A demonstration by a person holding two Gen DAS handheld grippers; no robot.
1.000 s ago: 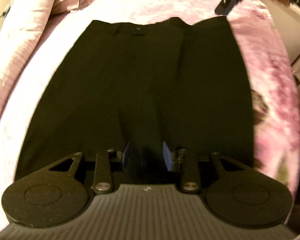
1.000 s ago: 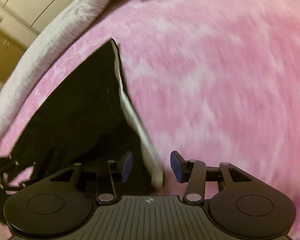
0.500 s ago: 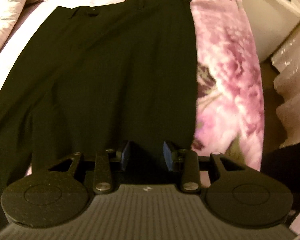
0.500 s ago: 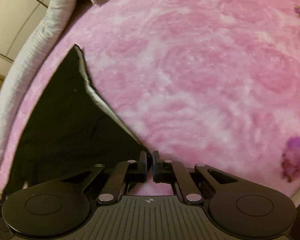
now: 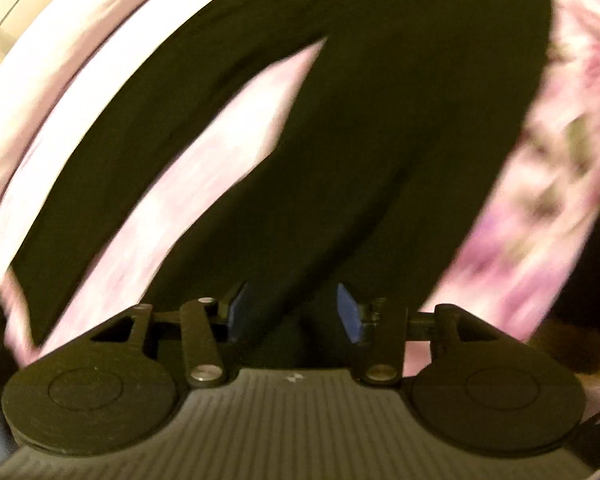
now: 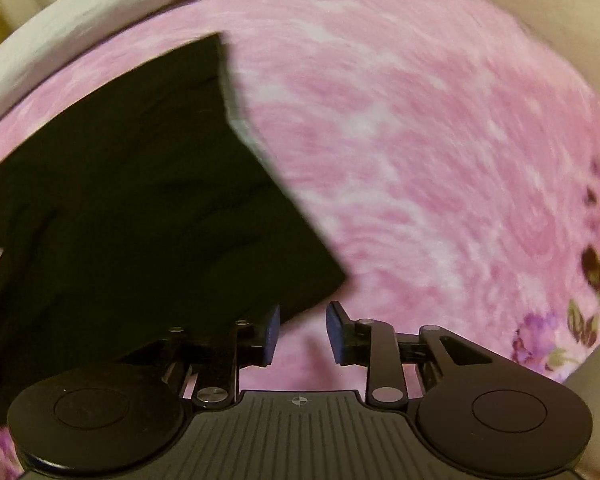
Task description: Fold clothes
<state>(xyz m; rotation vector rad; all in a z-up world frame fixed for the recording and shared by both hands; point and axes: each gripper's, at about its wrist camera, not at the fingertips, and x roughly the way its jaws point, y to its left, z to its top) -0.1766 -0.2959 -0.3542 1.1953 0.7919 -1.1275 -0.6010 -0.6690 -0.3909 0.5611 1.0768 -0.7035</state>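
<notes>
While the black trousers [image 5: 380, 140] lie spread on the pink flowery bedcover [image 6: 440, 140], both grippers point down at them. In the left wrist view the picture is blurry, and the two trouser legs split apart with a strip of pink showing between them. The left gripper [image 5: 292, 314] is opening — dark cloth sits between its blue pads [image 5: 350, 316], but I cannot tell if they touch it. In the right wrist view the trousers [image 6: 140, 220] fill the left side, one corner close to the right gripper [image 6: 302, 332]. Its jaws are opening too — only pink cover shows in the gap.
</notes>
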